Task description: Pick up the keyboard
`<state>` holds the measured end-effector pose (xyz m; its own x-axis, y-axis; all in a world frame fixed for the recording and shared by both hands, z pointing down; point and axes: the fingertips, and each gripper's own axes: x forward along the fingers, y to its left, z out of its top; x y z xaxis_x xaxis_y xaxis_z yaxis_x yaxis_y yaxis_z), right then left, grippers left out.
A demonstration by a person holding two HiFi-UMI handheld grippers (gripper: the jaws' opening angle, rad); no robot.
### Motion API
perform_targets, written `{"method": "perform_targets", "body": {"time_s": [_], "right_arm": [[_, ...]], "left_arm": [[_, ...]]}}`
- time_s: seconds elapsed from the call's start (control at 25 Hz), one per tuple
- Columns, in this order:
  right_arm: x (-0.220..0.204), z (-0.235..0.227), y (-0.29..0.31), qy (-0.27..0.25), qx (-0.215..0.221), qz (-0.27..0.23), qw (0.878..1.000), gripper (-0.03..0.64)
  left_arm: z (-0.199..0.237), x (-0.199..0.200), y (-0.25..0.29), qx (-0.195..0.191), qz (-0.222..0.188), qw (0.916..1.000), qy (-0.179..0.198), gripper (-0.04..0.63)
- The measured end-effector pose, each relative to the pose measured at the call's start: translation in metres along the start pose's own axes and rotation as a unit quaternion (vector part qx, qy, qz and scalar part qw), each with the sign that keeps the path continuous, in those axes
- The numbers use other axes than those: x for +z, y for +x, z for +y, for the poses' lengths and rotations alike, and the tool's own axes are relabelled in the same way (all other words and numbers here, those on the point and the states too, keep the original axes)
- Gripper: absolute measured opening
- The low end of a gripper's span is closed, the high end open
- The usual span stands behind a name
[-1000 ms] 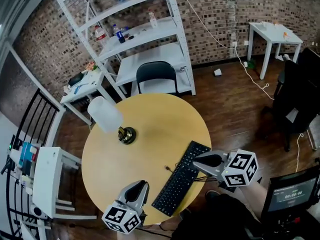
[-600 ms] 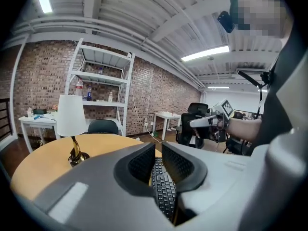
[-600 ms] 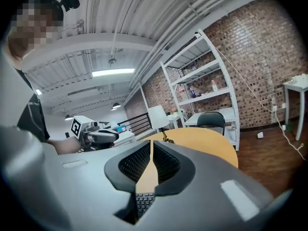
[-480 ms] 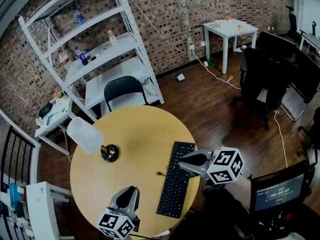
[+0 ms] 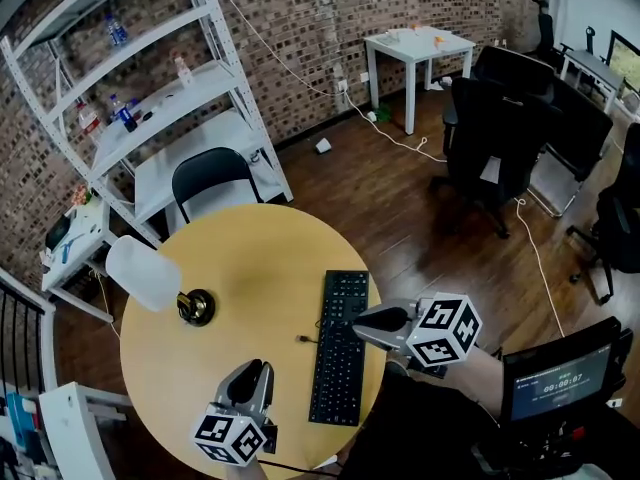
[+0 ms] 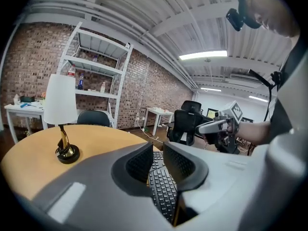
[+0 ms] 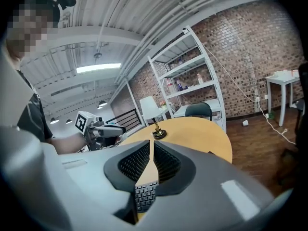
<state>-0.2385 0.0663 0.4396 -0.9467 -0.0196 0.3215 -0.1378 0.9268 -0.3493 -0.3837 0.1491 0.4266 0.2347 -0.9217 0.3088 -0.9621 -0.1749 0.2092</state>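
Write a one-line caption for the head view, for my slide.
The left gripper and right gripper flank a black keyboard on a round table; the left jaws, just opening, hold nothing.

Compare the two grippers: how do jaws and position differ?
The left gripper's jaws show a clear gap and have just been opening; the right gripper's are all but closed. The left gripper hangs over bare table left of the keyboard; the right gripper's tips reach its right edge. Neither holds anything.
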Motion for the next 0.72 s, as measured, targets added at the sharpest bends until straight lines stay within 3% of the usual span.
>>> {"method": "perform_targets", "body": {"time_s": [0.2,0.4,0.56,0.72], "right_arm": [[-0.015,-0.018,-0.005,0.016,-0.009,-0.001,1.000,0.036],[-0.054,-0.063,0.008,0.082,-0.028,0.032,0.996,0.133],[-0.088,-0.093,0.030,0.150,-0.043,0.051,0.986,0.213],[-0.130,-0.125,0.050,0.203,-0.063,0.078,0.974,0.278]], "left_arm": [[-0.002,-0.017,0.021,-0.008,0.022,0.9997,-0.007,0.078],[0.011,-0.056,0.060,-0.021,0.077,0.9953,-0.054,0.095],[0.025,-0.105,0.087,-0.040,0.144,0.9844,-0.092,0.128],[0.028,-0.156,0.111,-0.073,0.204,0.9683,-0.125,0.185]]}}
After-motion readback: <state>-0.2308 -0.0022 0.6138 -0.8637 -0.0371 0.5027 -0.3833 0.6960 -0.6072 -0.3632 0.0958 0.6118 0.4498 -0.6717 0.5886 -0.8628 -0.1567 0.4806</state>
